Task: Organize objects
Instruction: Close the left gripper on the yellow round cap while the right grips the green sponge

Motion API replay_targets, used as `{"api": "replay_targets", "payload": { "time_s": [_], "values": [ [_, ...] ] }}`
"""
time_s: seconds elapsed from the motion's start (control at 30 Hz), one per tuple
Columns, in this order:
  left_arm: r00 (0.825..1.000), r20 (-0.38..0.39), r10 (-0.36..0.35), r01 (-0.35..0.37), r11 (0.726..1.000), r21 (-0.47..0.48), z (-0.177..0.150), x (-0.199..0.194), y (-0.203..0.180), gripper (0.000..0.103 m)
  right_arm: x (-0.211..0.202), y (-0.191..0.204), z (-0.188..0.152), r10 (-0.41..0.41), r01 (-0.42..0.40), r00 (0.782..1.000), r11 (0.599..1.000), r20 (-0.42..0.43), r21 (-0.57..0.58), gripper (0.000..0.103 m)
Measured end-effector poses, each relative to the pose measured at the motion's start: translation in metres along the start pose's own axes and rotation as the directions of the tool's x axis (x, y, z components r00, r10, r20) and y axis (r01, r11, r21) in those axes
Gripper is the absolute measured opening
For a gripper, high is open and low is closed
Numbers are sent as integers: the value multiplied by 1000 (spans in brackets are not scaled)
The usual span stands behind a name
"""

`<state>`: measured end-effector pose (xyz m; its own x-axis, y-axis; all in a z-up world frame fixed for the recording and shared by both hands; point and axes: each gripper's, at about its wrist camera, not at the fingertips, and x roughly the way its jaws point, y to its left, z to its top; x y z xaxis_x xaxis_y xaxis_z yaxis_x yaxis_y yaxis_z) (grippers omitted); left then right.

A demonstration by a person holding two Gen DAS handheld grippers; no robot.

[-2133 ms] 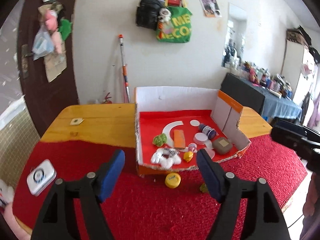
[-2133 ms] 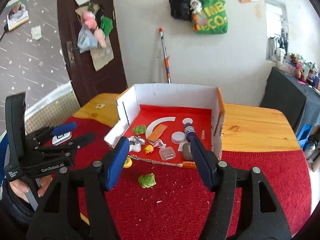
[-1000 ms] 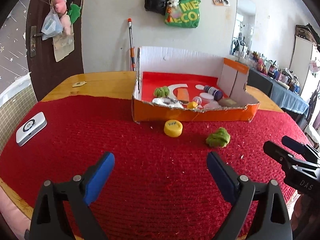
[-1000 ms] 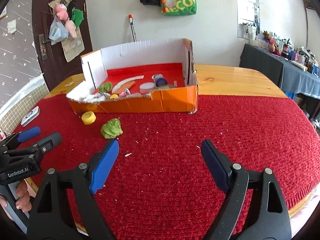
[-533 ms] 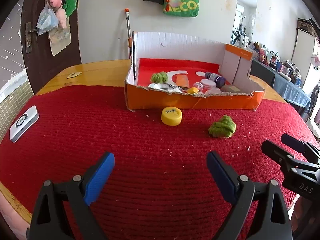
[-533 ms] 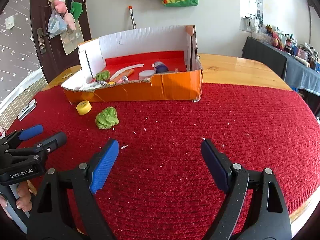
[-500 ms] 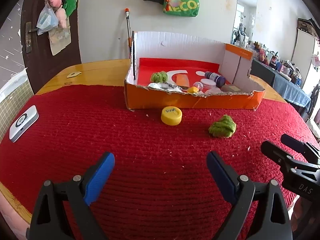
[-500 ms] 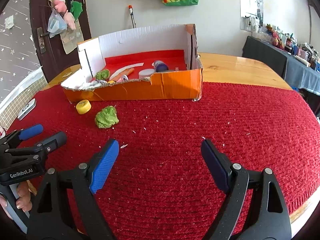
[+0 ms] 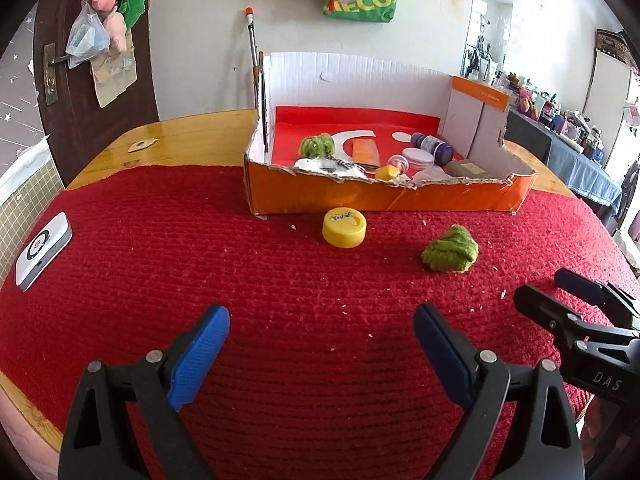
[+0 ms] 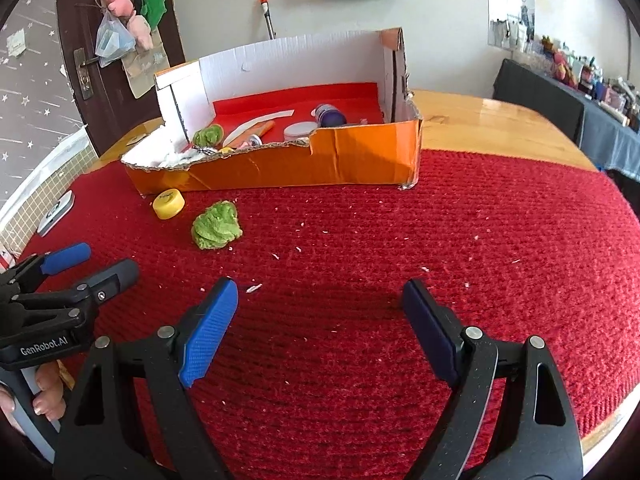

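An orange cardboard box (image 9: pixel 384 198) (image 10: pixel 360 164) with a red floor holds several small items. On the red cloth in front of it lie a yellow cap (image 9: pixel 344 227) (image 10: pixel 169 204) and a green fuzzy lump (image 9: pixel 451 250) (image 10: pixel 216 227). My left gripper (image 9: pixel 322 320) hovers open over the cloth, short of both, nothing between its blue pads. My right gripper (image 10: pixel 320 292) is open too, to the right of the green lump, with bare cloth between its fingers. Each gripper shows at the edge of the other's view.
A white device (image 9: pixel 42 250) lies at the cloth's left edge. A small tag (image 9: pixel 140 145) sits on the bare wooden table (image 9: pixel 180 136) behind. Bags hang on the wall and door. A dark side table (image 10: pixel 560 100) with clutter stands to the right.
Both views first dropped from above the box to low over the cloth. Over the last second the box, cap and green lump drifted only slightly in the frames; both grippers stayed open.
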<state>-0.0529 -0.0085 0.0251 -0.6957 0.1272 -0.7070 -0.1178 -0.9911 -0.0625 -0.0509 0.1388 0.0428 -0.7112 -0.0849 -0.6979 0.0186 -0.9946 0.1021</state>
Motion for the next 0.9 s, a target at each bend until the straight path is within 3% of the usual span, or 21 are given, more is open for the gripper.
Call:
{"api": "replay_targets", "payload": {
  "time_s": [0.5, 0.9],
  "values": [
    [999, -38, -5, 6, 1000, 30, 19, 10, 25, 95, 21, 25, 22, 44, -48, 996, 997, -77, -54, 84],
    [996, -73, -52, 59, 993, 103, 32, 27, 19, 85, 38, 40, 34, 82, -99, 988, 986, -128, -137, 84]
  ]
}}
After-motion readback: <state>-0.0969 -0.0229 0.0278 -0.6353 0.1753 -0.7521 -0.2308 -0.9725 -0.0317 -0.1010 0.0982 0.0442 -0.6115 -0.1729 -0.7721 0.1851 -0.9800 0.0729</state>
